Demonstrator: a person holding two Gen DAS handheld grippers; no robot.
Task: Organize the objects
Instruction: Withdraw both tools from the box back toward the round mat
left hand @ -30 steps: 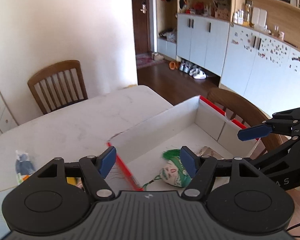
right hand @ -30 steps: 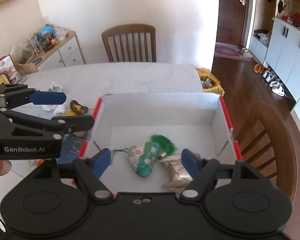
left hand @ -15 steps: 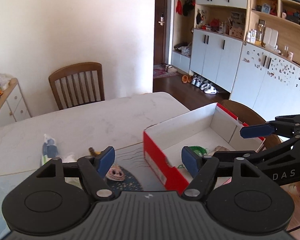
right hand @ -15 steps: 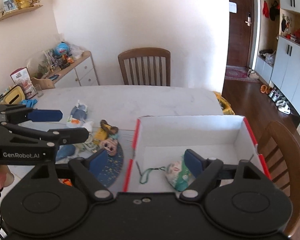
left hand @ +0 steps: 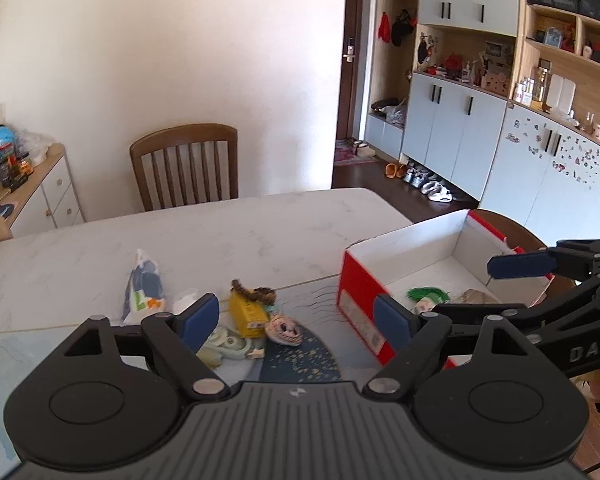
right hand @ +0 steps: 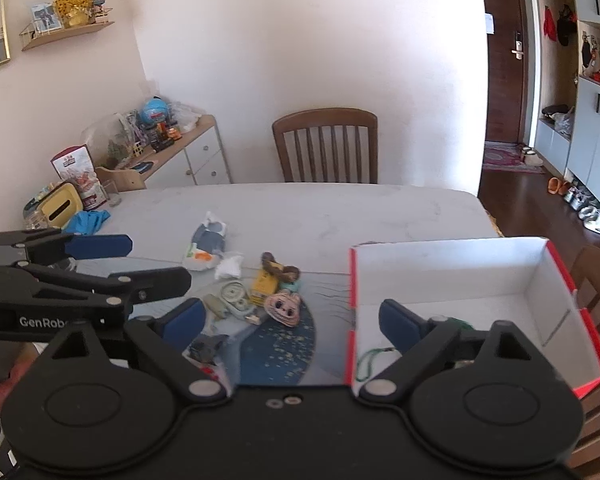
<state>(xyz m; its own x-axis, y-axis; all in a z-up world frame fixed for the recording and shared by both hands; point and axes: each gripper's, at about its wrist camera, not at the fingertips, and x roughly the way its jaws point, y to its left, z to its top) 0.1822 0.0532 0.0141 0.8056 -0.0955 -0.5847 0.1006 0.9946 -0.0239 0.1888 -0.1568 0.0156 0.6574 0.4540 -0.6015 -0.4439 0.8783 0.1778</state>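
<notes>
Both tools, the left tool (left hand: 296, 318) and the right tool (right hand: 290, 318), were opening with nothing between their pads. On the tabletop (left hand: 228, 232), a yellow packet (left hand: 247, 314), a round face toy (right hand: 284, 309) and a clear bag (left hand: 144, 292) lay clustered ahead of the left tool. The red-and-white box (right hand: 452, 270) stood to the right of the cluster, holding a green-haired toy (left hand: 426, 296). A wooden chair (right hand: 326, 146) stood beyond the tabletop.
</notes>
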